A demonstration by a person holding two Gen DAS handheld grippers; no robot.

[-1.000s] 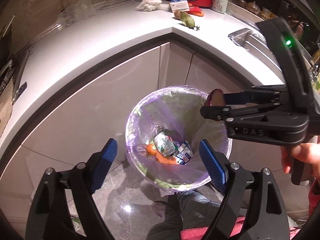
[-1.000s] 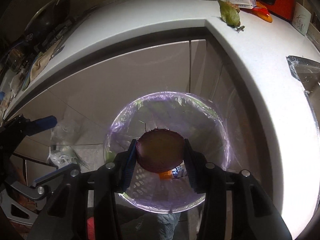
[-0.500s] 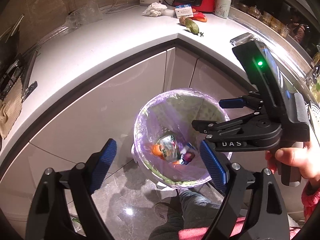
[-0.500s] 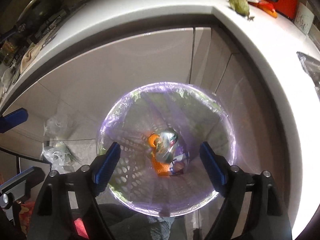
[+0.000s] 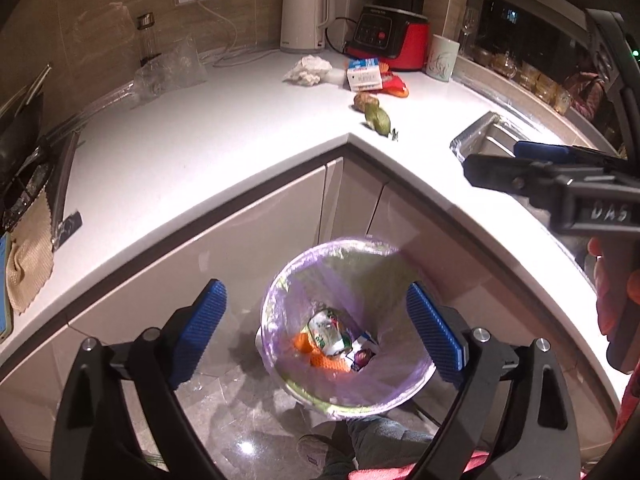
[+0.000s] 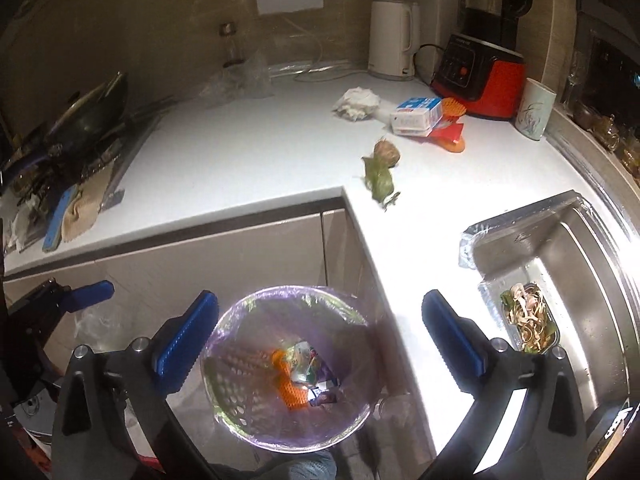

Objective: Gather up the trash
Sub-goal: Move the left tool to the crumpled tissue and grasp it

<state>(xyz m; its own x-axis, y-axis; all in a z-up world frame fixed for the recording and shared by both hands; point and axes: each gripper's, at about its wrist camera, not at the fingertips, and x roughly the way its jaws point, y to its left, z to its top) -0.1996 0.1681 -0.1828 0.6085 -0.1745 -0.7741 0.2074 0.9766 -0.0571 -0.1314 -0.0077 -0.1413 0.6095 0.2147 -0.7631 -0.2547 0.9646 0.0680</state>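
Note:
A bin lined with a purple bag (image 5: 280, 292) stands on the floor by the corner cabinets and holds a crumpled wrapper (image 5: 326, 330), orange pieces and a purple onion piece (image 5: 362, 358). The bin also shows in the right wrist view (image 6: 224, 344). My left gripper (image 5: 316, 336) is open and empty above it. My right gripper (image 6: 320, 344) is open and empty above the bin; it appears at the right of the left wrist view (image 5: 532, 168). On the counter lie a green vegetable scrap (image 6: 378, 178), a brown piece (image 6: 387, 152), a crumpled tissue (image 6: 357, 103) and a small carton (image 6: 416, 116).
A white kettle (image 6: 392, 40), red blender base (image 6: 478, 80) and cup (image 6: 536, 110) stand at the counter's back. A sink (image 6: 568, 248) with a food container (image 6: 528, 322) is at right. A pan and cloth (image 6: 86, 200) sit at left.
My right gripper opened and dropped the onion half into the bin. Both grippers then rose and tilted up, bringing the counter into view.

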